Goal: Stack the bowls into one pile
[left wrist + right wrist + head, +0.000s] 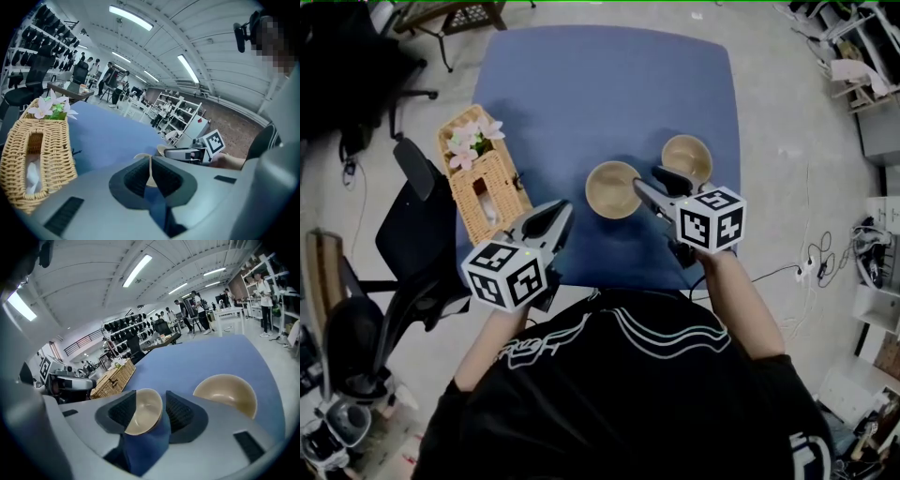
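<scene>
Bowls unstacked: left bowl [612,189] and right bowl [686,157] stand just apart on the blue desk [600,94].
The right gripper [654,185] has its fingers spread wide; the left bowl shows between them, unpressed. The left gripper [562,214] hangs at the desk's near-left edge beside a wicker basket [487,187], its fingers closed together on nothing.

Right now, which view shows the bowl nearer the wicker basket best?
The head view: that bowl shows nearly whole from above, apart from the other bowl. The right gripper view frames it between open jaws, partly hidden. The left gripper view shows only a sliver past shut jaws.
</scene>
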The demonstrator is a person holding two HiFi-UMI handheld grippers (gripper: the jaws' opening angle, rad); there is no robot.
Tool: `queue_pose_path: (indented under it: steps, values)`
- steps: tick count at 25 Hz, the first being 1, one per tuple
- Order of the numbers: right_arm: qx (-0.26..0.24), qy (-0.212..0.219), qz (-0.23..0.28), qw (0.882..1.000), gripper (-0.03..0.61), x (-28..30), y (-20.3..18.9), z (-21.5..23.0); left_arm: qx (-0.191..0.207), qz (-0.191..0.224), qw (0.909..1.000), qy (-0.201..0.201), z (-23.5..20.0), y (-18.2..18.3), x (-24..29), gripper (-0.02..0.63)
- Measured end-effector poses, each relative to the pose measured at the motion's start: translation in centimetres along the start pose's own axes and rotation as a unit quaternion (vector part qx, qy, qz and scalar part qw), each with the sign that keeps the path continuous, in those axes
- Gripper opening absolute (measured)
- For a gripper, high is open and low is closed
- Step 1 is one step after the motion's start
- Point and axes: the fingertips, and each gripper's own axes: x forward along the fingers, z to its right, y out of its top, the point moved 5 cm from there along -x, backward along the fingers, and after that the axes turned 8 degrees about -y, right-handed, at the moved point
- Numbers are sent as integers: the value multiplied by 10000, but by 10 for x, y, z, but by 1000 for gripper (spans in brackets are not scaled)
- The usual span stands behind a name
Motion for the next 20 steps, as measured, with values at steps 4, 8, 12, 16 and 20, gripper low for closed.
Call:
queue_pose_path:
  steps: [4,8,12,16,20]
  values:
    - [98,-275,134,9995,216,-19,3,18,47,-30,9999,-104,5,3,9,34]
    - [318,-544,243,9977,216,-37,3,39,89,-61,9997,-211,9,7,19,34]
    - [428,-821,328,9952,216,-52,5,57,123,-24,9995,-293,11,15,26,34]
    - [591,-1103,366,9915,216,-60,1,80,160,-60,9993,-336,13,18,34,34]
    - [834,-1394,328,9862,216,-60,-9,103,150,-134,9991,-360,13,19,42,34]
